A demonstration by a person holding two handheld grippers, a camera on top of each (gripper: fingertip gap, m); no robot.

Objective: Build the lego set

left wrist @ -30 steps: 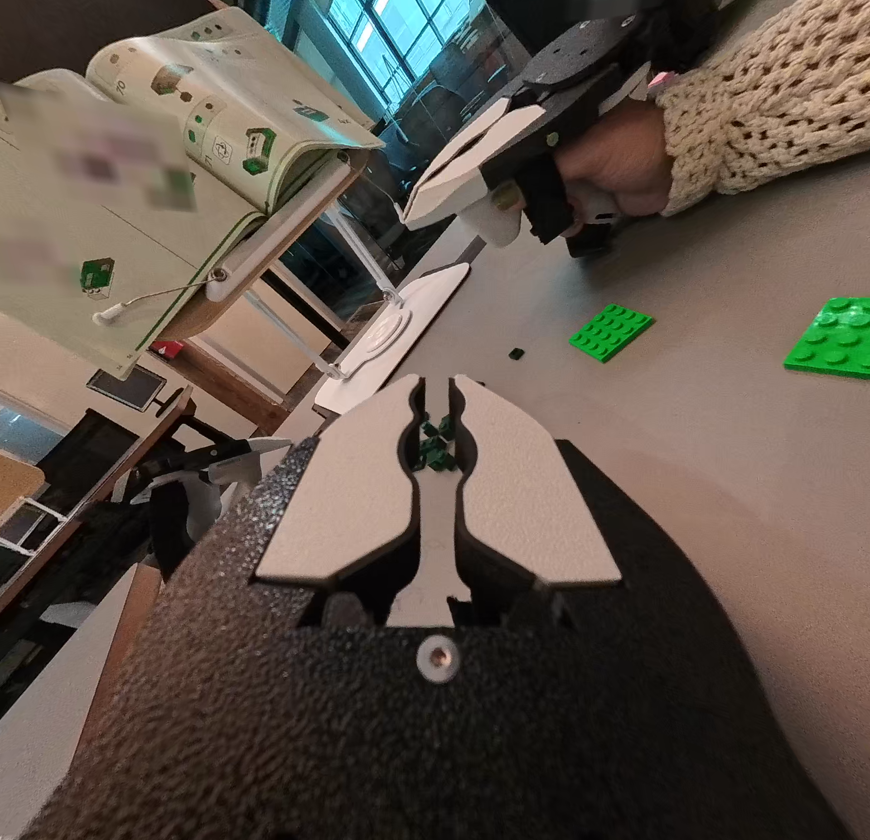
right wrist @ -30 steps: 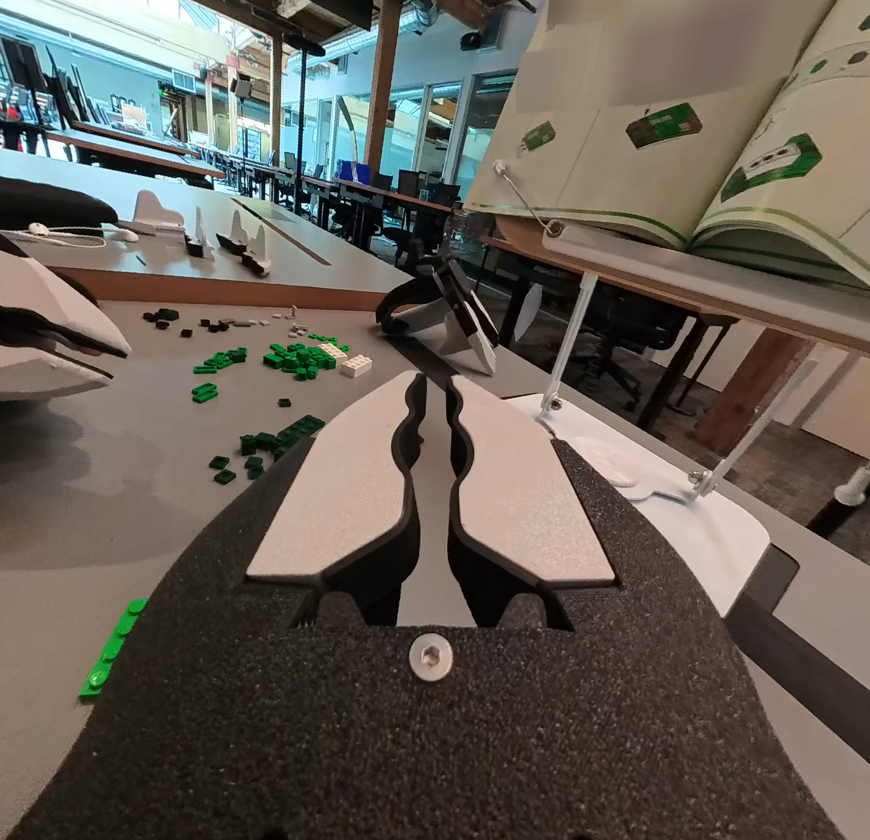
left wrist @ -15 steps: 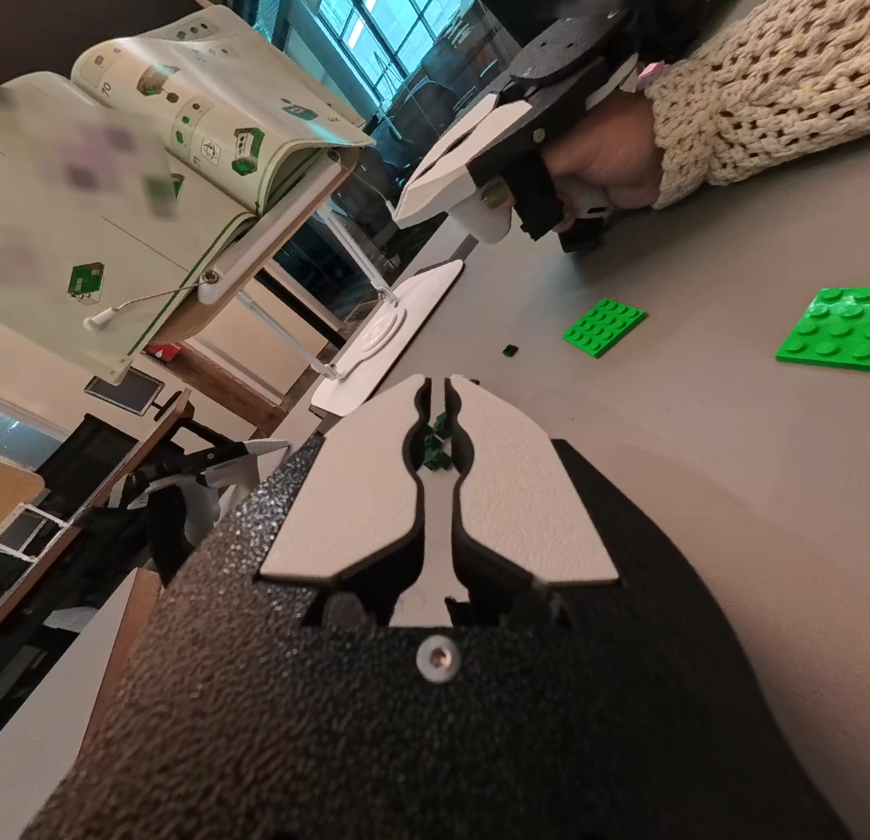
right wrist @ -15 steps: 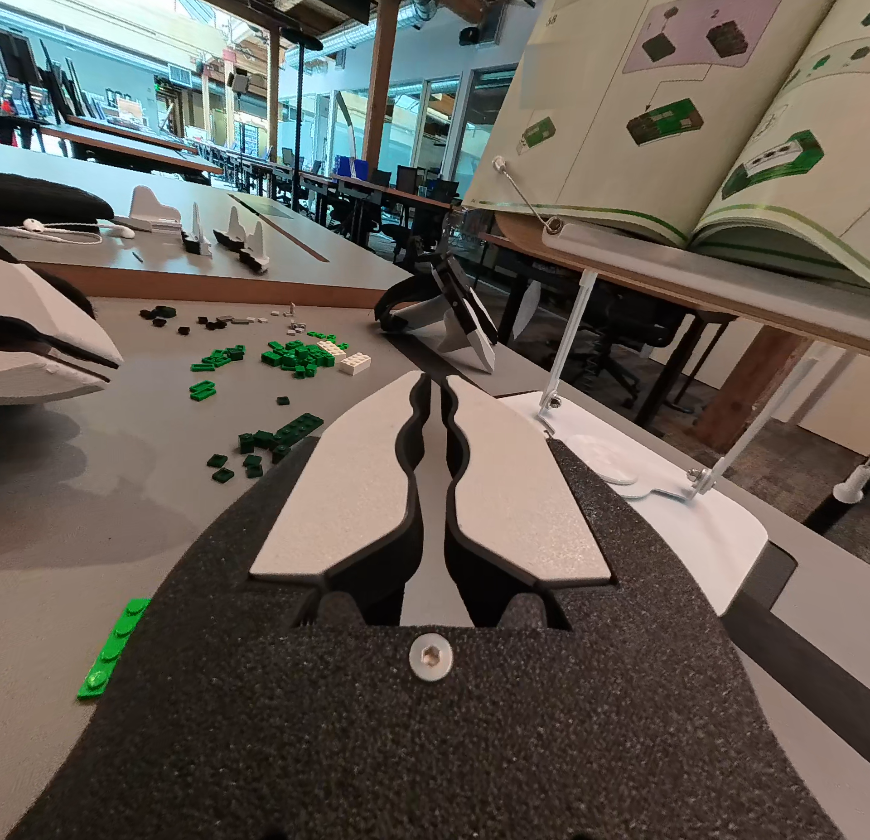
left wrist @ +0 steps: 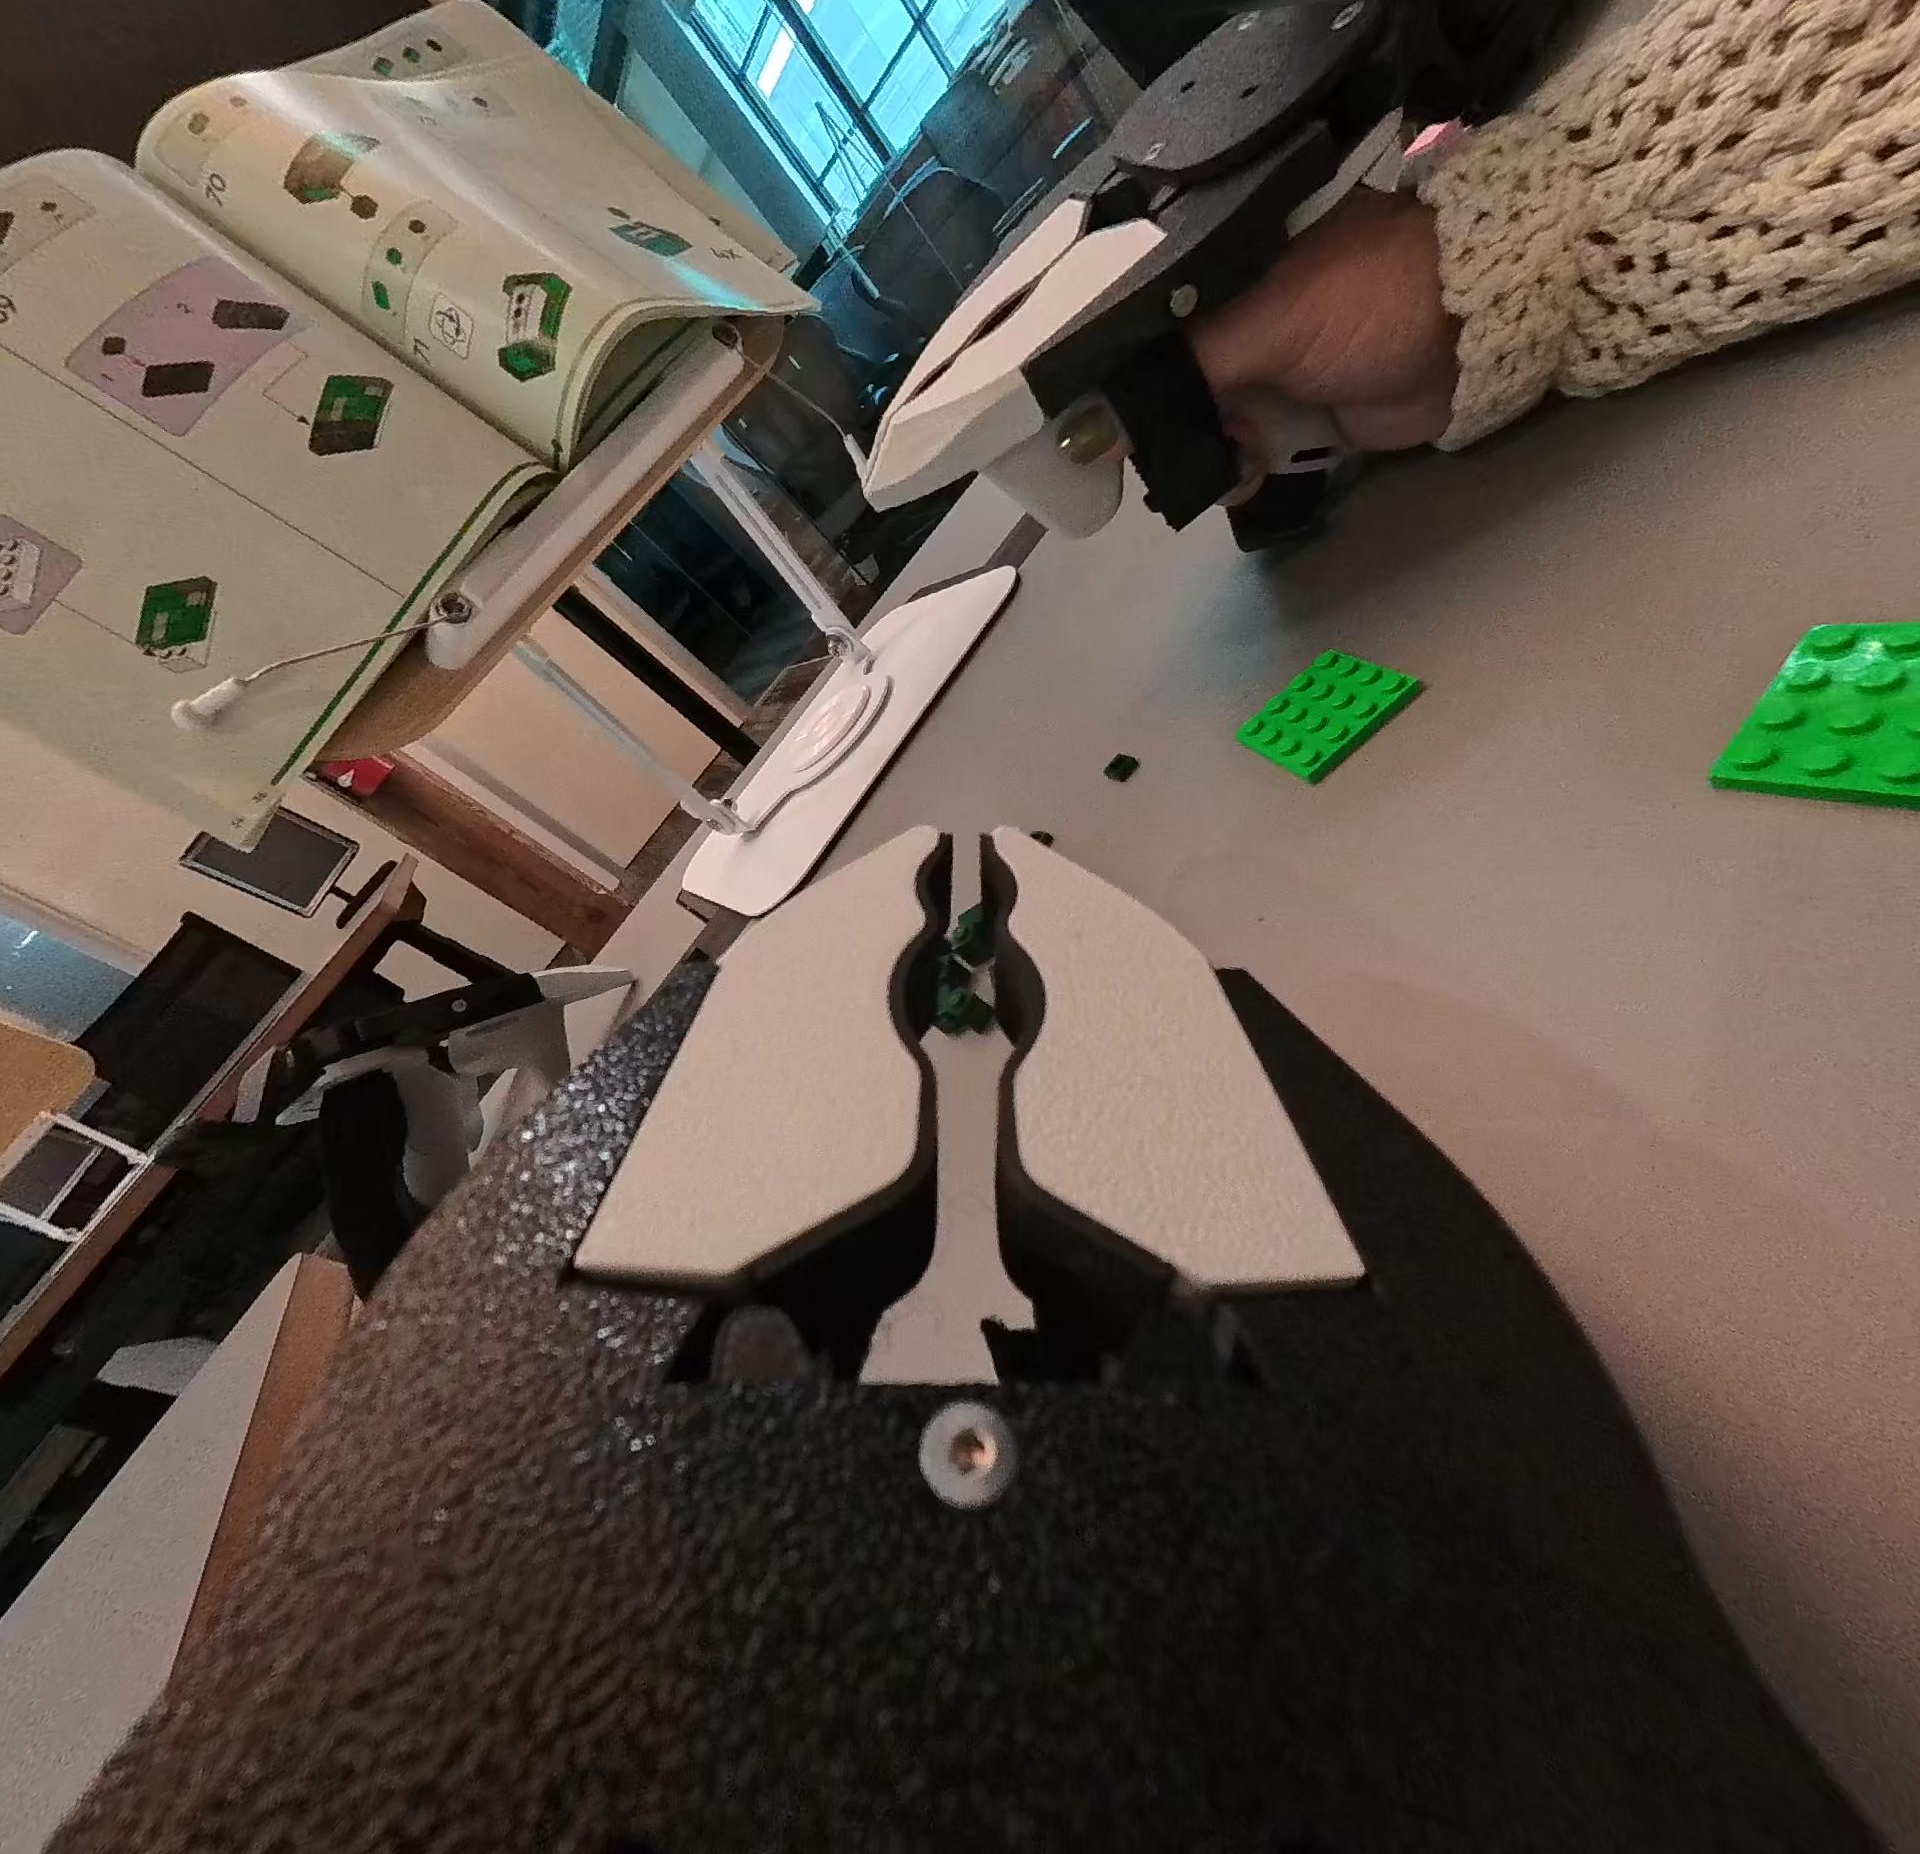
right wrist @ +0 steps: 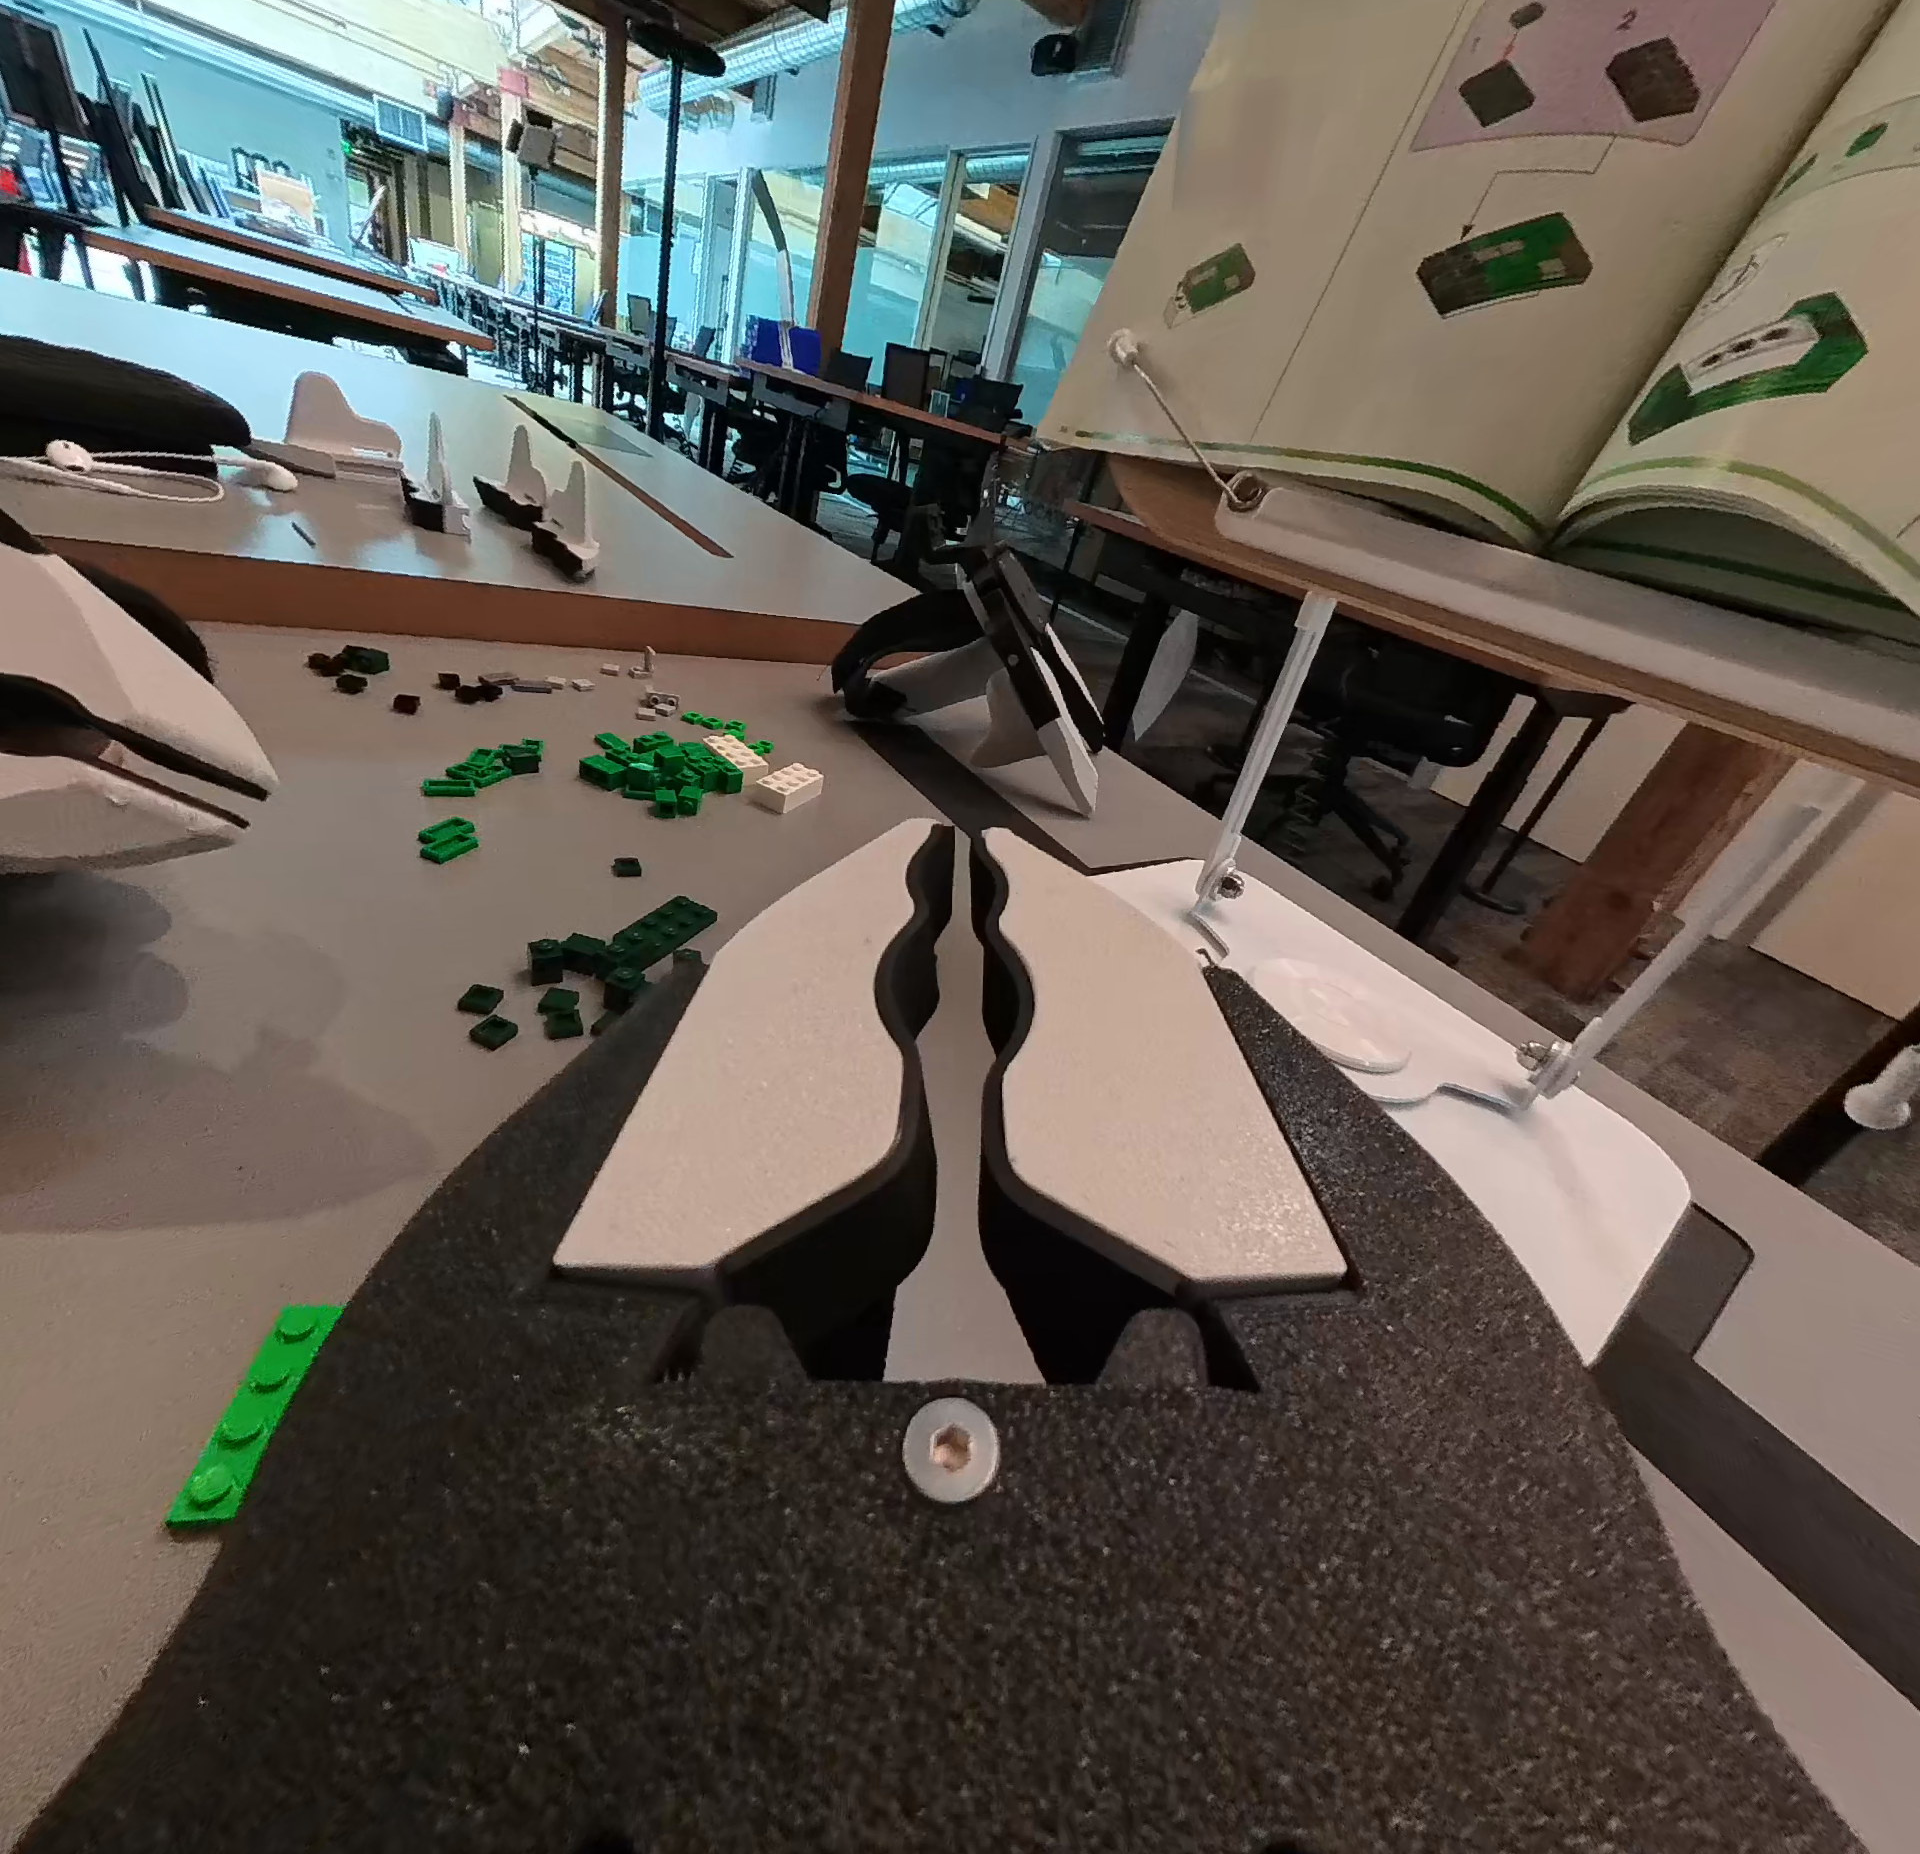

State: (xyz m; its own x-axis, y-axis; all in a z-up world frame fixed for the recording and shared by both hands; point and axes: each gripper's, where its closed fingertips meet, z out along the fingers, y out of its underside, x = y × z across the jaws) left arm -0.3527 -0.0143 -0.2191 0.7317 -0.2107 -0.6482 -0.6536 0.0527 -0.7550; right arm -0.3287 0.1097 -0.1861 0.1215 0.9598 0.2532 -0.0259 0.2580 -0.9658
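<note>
My left gripper (left wrist: 966,843) is shut and empty, low over the grey table; several dark green pieces (left wrist: 961,983) show on the table through the slit between its jaws. My right gripper (right wrist: 961,838) is shut and empty; it also shows in the left wrist view (left wrist: 904,454), held up by a hand in a knit sleeve. Two bright green plates (left wrist: 1330,729) (left wrist: 1839,713) lie flat to the right. In the right wrist view, dark green pieces (right wrist: 613,952), a bright green pile (right wrist: 655,765), white bricks (right wrist: 790,786) and a green plate edge (right wrist: 255,1420) lie on the table.
An open instruction booklet (right wrist: 1558,246) rests on a stand with a white base (right wrist: 1455,1108) at the table's edge. A spare gripper (right wrist: 987,692) lies beyond the bricks. Small black and grey pieces (right wrist: 468,687) sit farther back. The left gripper (right wrist: 208,796) shows at the left. Across from one pair of fingers to the other is roughly 15 cm.
My right gripper's jaws have closed from a small gap to nearly touching. Both grippers have shifted slightly; the bricks have not moved.
</note>
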